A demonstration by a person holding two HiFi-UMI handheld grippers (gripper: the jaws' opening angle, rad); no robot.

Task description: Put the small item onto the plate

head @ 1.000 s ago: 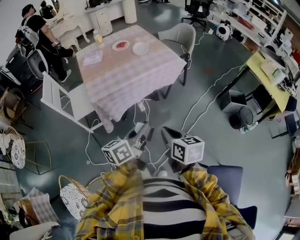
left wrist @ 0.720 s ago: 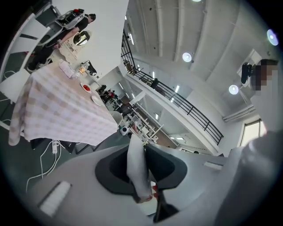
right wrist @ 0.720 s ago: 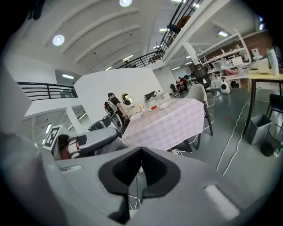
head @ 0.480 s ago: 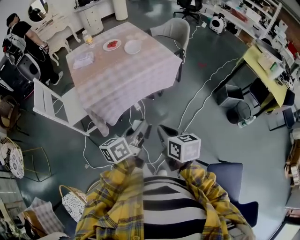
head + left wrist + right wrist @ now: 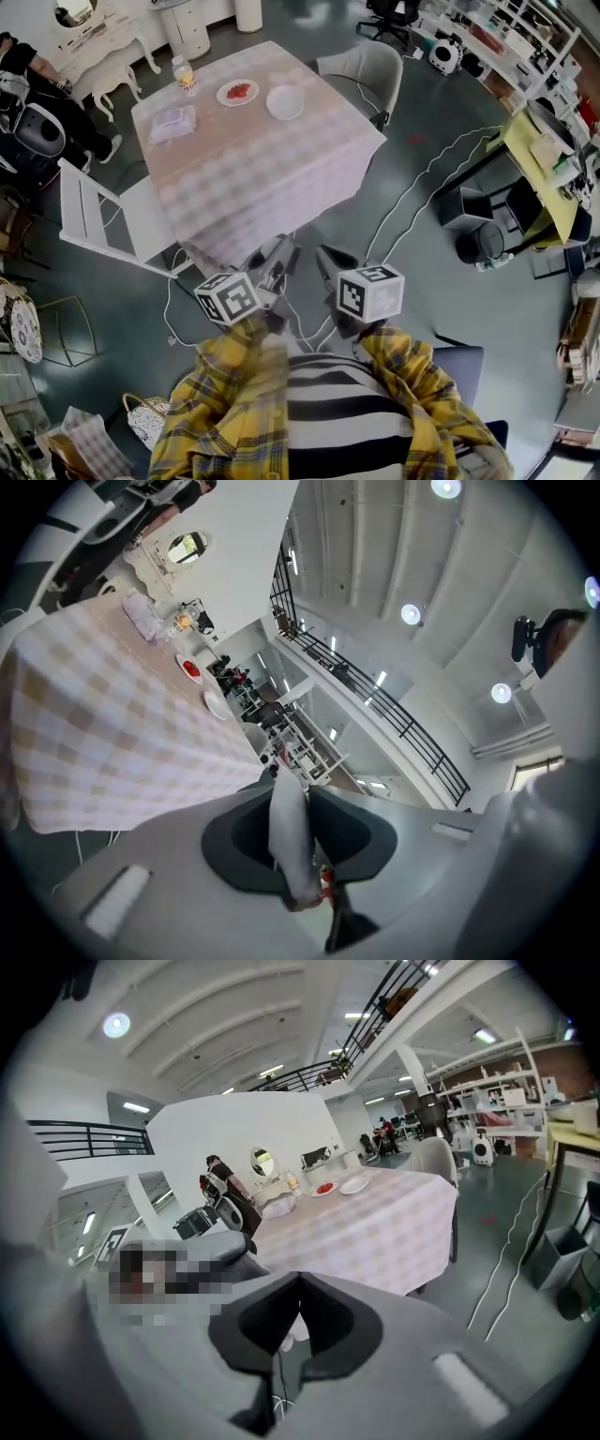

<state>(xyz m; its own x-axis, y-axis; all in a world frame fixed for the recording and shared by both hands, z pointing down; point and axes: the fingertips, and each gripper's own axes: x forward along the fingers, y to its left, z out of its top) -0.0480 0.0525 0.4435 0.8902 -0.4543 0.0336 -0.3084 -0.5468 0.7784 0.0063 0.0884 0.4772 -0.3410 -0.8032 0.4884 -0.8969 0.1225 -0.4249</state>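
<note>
While short of the table (image 5: 281, 178), carrying the small item (image 5: 284, 841) pinched in the left gripper (image 5: 292, 797), with right gripper (image 5: 298, 1283) closed, empty; next likely needing a walk to the far-edge plate (image 5: 284, 101)

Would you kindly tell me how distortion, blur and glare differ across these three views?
Head view: fisheye bends the room, table clear, yellow sleeve smeared. Left gripper view: dark round border, ceiling lamps flare, the pale packet between the jaws looks soft. Right gripper view: same border, a mosaic patch at left.
</note>
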